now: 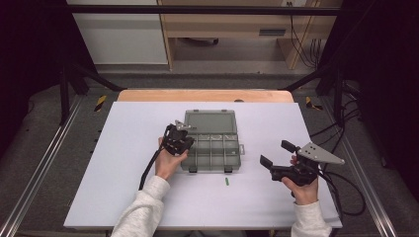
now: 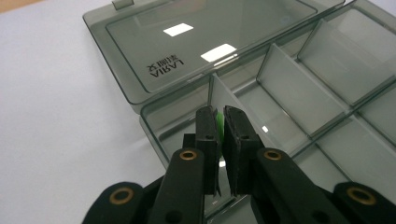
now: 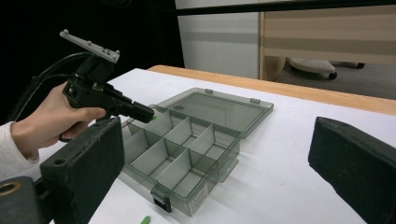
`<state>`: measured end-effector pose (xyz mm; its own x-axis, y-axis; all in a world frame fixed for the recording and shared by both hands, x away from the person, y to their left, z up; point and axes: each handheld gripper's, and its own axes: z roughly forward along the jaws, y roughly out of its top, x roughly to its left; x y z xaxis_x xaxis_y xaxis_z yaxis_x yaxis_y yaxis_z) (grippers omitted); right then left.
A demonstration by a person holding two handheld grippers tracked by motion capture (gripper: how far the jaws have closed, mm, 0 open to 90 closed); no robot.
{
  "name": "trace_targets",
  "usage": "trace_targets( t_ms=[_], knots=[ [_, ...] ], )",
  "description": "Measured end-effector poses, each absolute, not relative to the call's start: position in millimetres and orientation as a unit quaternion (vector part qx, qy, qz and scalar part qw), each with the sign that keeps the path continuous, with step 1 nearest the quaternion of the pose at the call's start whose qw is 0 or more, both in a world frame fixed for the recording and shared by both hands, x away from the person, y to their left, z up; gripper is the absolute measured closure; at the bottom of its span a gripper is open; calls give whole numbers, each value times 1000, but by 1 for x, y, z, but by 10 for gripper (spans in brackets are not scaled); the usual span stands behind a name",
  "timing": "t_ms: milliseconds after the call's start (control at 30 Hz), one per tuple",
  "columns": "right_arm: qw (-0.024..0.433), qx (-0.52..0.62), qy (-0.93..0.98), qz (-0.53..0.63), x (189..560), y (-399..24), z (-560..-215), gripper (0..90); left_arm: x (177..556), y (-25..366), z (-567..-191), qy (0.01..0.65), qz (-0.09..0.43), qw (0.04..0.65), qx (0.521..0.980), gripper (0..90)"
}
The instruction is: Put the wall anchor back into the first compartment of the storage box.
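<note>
A person's left gripper (image 2: 220,122), jaws clamped on a small green piece (image 2: 218,122), holds it over a corner compartment of the open grey organizer box (image 1: 212,148). Next move, likely: release inside. The right gripper (image 1: 276,160) waits wide open; another green piece (image 1: 227,181) lies nearby

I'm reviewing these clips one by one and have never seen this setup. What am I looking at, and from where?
A person at a white table holds a hand-operated gripper in each hand. One picture looks down from above; the other two come from cameras riding on each gripper. An open grey compartment box lies on the table, with a small green piece in front of it. The left gripper is shut on another green piece, over a compartment at a back corner, near the lid hinge. The right gripper waits open, beside the box.
</note>
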<state>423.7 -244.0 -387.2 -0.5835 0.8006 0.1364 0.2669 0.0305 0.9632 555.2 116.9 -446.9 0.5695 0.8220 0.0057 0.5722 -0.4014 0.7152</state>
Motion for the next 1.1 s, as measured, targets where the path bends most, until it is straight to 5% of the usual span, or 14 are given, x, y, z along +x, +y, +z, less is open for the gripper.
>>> trace_targets(
  t_ms=[467,1100],
  knots=[
    [231,392,679,576,424,-244,-387,39,544,119,-432,431,194,374,798,706],
    [232,393,680,574,424,-244,-388,38,476,112,-403,396,205,467,763,182]
  ],
)
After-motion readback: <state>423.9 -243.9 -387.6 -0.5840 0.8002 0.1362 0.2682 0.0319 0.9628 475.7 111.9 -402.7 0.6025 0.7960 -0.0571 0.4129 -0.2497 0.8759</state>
